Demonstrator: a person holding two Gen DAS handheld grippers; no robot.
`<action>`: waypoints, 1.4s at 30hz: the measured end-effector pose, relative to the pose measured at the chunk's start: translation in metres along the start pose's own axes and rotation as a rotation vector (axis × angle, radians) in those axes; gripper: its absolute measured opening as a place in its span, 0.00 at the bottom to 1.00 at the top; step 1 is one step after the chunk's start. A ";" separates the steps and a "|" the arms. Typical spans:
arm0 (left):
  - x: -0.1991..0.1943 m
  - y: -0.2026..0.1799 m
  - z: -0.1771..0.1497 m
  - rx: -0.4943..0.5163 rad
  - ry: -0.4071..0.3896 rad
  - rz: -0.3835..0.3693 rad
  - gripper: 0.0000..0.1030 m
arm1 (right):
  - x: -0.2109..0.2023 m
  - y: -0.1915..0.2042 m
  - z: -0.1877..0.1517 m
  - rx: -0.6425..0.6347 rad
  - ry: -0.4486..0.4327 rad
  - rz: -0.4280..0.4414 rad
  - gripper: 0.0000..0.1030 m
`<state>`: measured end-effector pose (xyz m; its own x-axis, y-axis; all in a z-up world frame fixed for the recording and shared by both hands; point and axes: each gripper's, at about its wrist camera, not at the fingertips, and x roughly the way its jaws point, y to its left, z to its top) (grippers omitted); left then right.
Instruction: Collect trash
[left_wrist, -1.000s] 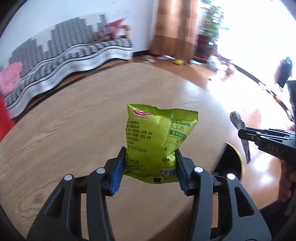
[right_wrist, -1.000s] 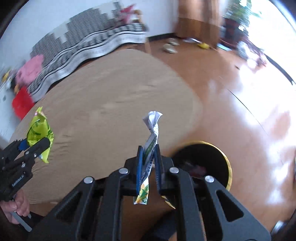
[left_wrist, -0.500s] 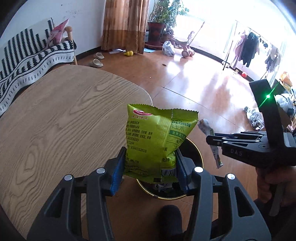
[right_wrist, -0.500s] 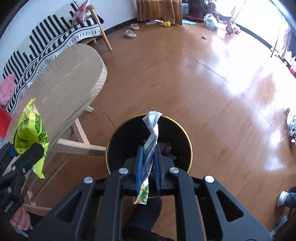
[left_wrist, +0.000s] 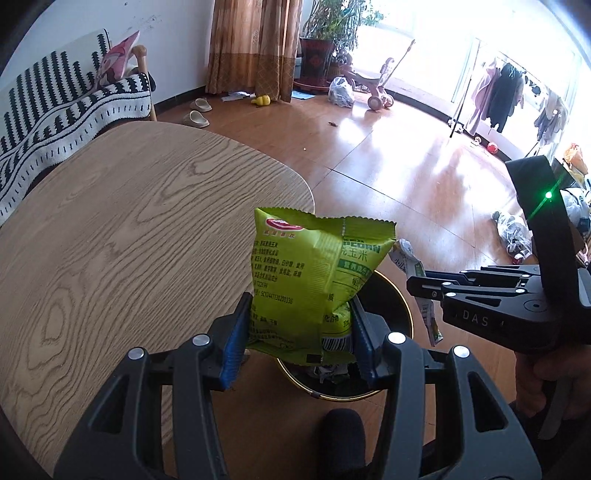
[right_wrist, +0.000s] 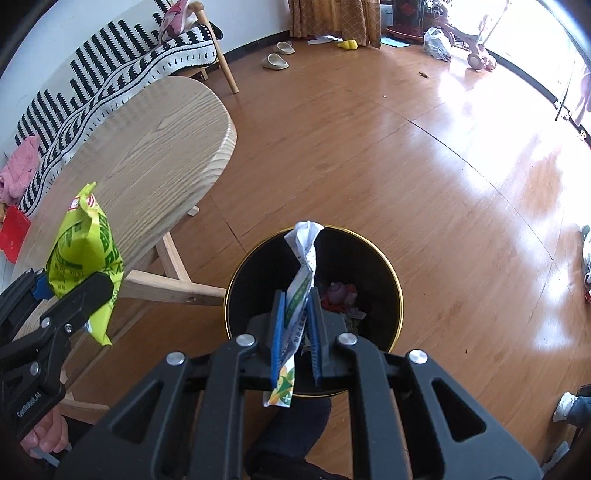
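Observation:
My left gripper (left_wrist: 299, 332) is shut on a green snack bag (left_wrist: 314, 273), its blue pads pressing both sides. The bag hangs over the near rim of a black bin with a gold rim (left_wrist: 400, 295), just off the table's edge. In the right wrist view the same bag (right_wrist: 83, 258) shows at the left, beside the table. My right gripper (right_wrist: 297, 317) is shut on a crumpled white and green wrapper (right_wrist: 301, 280), held directly above the bin (right_wrist: 388, 266). Trash lies at the bin's bottom. The right gripper (left_wrist: 417, 288) with its wrapper (left_wrist: 413, 264) also shows in the left wrist view.
A round wooden table (left_wrist: 129, 229) stands left of the bin, its legs (right_wrist: 173, 284) close to the bin's rim. A striped sofa (left_wrist: 55, 118) lies behind it. Slippers (right_wrist: 275, 59), a plant, toys and bags sit across the wooden floor (right_wrist: 424, 155). A person's dark foot (left_wrist: 343, 424) rests below the bin.
Both grippers swung from over the table to the bin on the floor, each keeping its grip. In the last half second they barely moved.

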<state>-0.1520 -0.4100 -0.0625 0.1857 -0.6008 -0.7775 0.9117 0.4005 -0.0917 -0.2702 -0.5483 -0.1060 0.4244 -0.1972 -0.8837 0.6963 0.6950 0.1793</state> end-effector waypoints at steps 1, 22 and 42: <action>0.000 0.000 0.000 0.000 0.000 0.001 0.47 | 0.000 -0.001 0.000 0.001 0.000 0.000 0.12; 0.012 -0.008 0.000 0.017 0.025 -0.026 0.47 | -0.021 -0.019 0.007 0.087 -0.090 -0.010 0.66; 0.022 -0.038 0.002 0.089 0.024 -0.081 0.85 | -0.063 -0.032 0.012 0.187 -0.237 -0.016 0.78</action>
<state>-0.1821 -0.4404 -0.0750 0.1025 -0.6118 -0.7843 0.9525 0.2876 -0.0999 -0.3122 -0.5665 -0.0506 0.5202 -0.3780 -0.7658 0.7892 0.5555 0.2619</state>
